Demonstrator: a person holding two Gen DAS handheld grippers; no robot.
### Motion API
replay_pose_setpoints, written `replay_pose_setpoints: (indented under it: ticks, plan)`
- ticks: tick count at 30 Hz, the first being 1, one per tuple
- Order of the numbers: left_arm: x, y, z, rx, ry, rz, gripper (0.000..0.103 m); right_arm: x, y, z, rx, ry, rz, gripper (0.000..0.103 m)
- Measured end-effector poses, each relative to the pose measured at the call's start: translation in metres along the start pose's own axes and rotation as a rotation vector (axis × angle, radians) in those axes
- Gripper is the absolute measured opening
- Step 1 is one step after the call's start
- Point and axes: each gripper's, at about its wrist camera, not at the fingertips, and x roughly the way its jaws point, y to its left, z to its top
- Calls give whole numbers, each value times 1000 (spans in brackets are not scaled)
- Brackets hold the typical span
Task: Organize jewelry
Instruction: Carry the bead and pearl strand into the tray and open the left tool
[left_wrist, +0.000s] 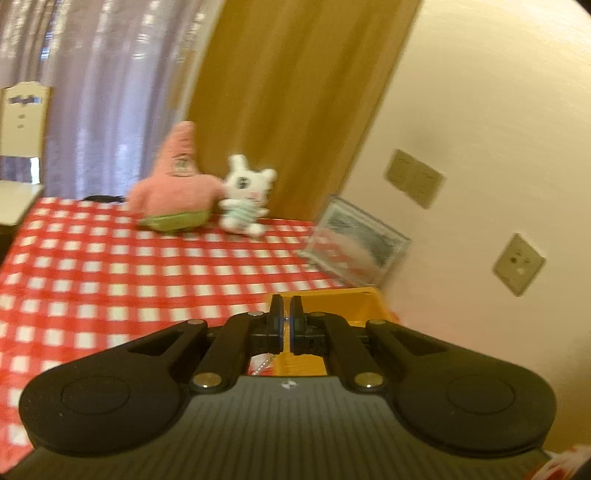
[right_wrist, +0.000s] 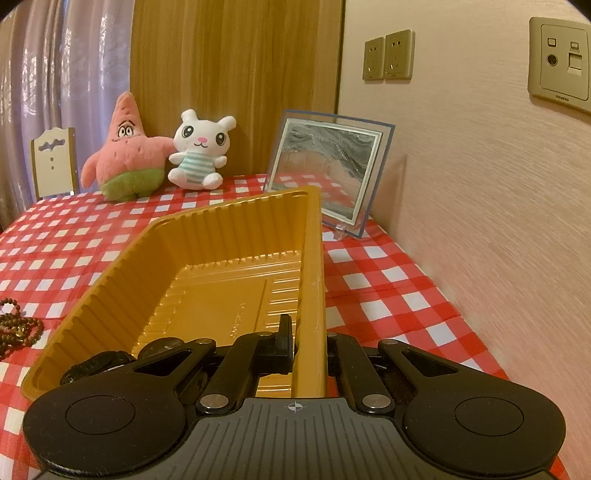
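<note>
Ahead of my right gripper (right_wrist: 301, 343), past the far end of the yellow tray (right_wrist: 207, 273), a glass picture frame (right_wrist: 328, 173) leans against the wall (right_wrist: 480, 221). Farther back and to the left sit a pink starfish plush (right_wrist: 125, 155) and a white bunny plush (right_wrist: 199, 155), touching each other in front of a wooden panel (right_wrist: 236, 74). Nothing stands between my jaws and the tray; the red checked tablecloth (right_wrist: 388, 280) runs bare to the right of them.

The right jaws are pinched shut on the tray's right-hand rim, one finger inside the wall and one outside. The tray's ribbed floor is mostly bare; near its close left corner, just left of my jaws, lie dark round items (right_wrist: 110, 360) that I cannot make out clearly. Outside the tray, well to the left of the jaws, a string of brown beads (right_wrist: 18, 328) lies on the cloth.

My left gripper (left_wrist: 286, 314) is blurred. Its jaws are drawn together, and something small seems caught between the pads. A thin silver chain (left_wrist: 264, 363) shows below the fingers; I cannot tell whether the jaws are gripping it. A corner of the tray sits directly beyond and under those jaws.
</note>
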Motion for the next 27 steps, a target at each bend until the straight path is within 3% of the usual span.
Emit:
replay_pose_setpoints:
  ticks: [10, 15, 22, 27]
  plan:
    - [39, -62, 28, 65, -29, -226, 2, 0, 3, 3, 14, -7, 7, 4]
    - [73, -74, 15, 29, 72, -326, 2, 0, 3, 3, 14, -7, 8, 4]
    - [137, -58, -42, -39, 302, -291, 2, 0, 3, 4, 18, -5, 10, 4]
    - [168, -39, -69, -32, 391, -210, 2, 0, 2, 2, 22, -1, 10, 4]
